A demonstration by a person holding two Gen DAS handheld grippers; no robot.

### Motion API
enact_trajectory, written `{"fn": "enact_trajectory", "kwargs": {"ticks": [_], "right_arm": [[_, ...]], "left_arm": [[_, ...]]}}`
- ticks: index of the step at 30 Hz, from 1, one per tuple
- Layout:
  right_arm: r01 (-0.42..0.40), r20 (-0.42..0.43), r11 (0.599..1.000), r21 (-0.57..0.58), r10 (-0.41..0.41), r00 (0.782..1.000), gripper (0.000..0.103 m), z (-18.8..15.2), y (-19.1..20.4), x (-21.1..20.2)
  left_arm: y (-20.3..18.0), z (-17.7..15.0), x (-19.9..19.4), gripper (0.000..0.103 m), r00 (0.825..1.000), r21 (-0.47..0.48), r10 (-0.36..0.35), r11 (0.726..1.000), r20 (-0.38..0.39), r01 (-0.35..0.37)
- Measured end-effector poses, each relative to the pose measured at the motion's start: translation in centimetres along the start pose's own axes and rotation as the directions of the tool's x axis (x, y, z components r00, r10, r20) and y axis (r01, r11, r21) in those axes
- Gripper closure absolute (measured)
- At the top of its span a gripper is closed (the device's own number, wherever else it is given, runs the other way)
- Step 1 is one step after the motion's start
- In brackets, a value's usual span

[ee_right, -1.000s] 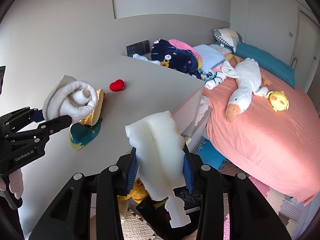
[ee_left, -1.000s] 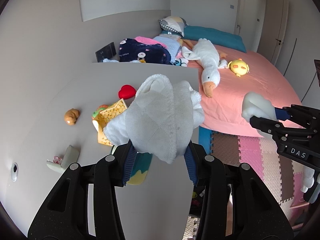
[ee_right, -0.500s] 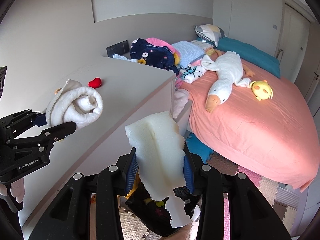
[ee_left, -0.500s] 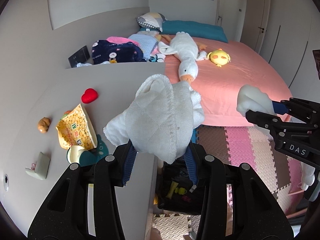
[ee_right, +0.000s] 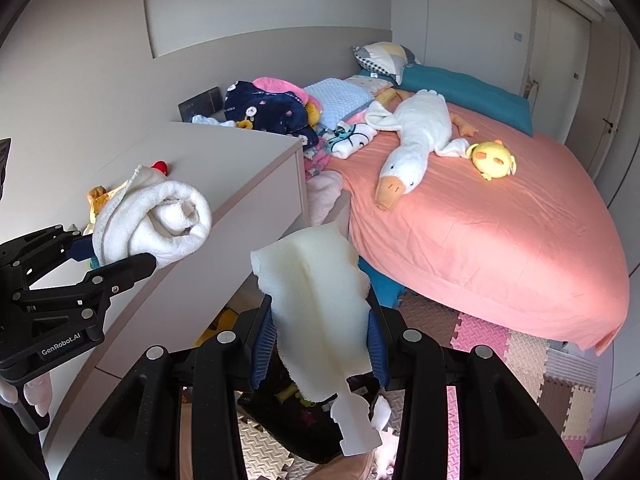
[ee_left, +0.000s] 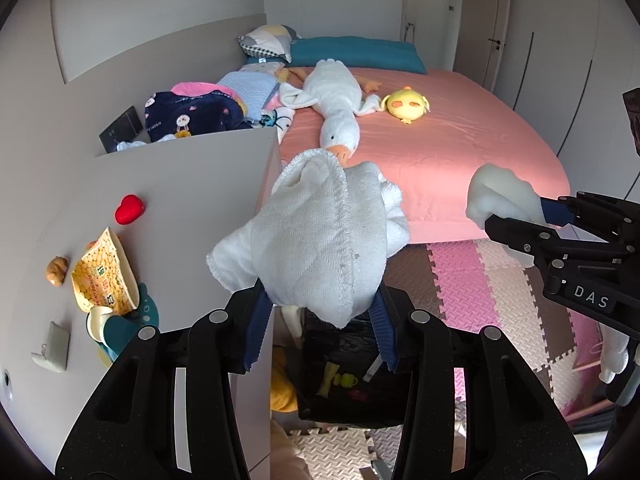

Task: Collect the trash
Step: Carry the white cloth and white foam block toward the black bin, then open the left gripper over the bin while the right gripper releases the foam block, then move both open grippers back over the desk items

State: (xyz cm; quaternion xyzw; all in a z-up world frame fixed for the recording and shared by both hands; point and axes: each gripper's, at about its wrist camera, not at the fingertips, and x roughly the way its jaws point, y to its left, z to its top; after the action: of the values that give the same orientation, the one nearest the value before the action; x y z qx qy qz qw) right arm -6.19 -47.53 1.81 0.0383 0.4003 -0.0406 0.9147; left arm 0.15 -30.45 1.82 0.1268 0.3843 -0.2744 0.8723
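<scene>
Both grippers have swung off the white cabinet (ee_left: 192, 200) toward the black bin (ee_left: 352, 380) below. Left gripper (ee_left: 318, 330) pinches the white cloth (ee_left: 316, 236); right gripper (ee_right: 320, 344) pinches the foam scrap (ee_right: 316, 300). Drop-off looks imminent.

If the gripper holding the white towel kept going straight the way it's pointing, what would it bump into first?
Most likely the black bin bag on the floor beside the dresser. The left gripper, shut on the white towel, angles downward toward the bag's open mouth, with nothing visible between. Depth is hard to judge in this fisheye view.
</scene>
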Motion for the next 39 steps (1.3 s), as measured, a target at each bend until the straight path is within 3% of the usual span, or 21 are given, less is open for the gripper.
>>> {"fn": "enact_trajectory", "kwargs": {"ticks": [10,21,23,24,26,28,29,39], "right_arm": [[0.040,-0.028,0.992,0.119,-0.037,0.999,0.061,-1.8,-3.0,0.7],[0.049,-0.060,0.986,0.162,-0.039,0.997,0.061,-2.0,-4.3,2.8],[0.049,-0.064,0.984,0.171,-0.039,0.997,0.059,-1.6,-4.3,3.3],[0.050,-0.061,0.982,0.180,-0.039,0.997,0.047,-1.4,-4.4,3.5],[0.081,-0.049,0.977,0.199,-0.073,0.996,0.036,-0.7,-4.6,3.6],[0.122,-0.039,0.967,0.222,-0.116,0.993,0.025,-0.1,-4.9,3.4],[0.130,-0.026,0.964,0.233,-0.127,0.992,0.022,0.1,-5.1,3.2],[0.109,-0.007,0.968,0.225,-0.110,0.994,0.022,0.4,-5.1,2.7]], "left_arm": [[-2.9,-1.1,2.4,0.057,0.997,-0.003,-0.041,0.999,-0.061,0.041],[-4.1,-2.2,4.1,0.057,0.992,0.011,-0.052,0.998,-0.117,0.054],[-4.0,-2.3,4.4,0.051,0.990,0.011,-0.052,0.998,-0.130,0.054],[-4.2,-2.3,4.5,0.047,0.989,0.010,-0.053,0.998,-0.138,0.055],[-3.9,-2.2,4.3,0.017,0.992,-0.005,-0.022,1.000,-0.123,0.021],[-3.4,-2.0,3.7,0.008,0.996,-0.019,0.028,0.999,-0.080,-0.030],[-3.0,-1.9,3.4,0.008,0.997,-0.028,0.038,0.999,-0.068,-0.040],[-1.1,-1.6,2.0,0.008,0.999,-0.084,0.033,0.996,-0.042,-0.037]]}}
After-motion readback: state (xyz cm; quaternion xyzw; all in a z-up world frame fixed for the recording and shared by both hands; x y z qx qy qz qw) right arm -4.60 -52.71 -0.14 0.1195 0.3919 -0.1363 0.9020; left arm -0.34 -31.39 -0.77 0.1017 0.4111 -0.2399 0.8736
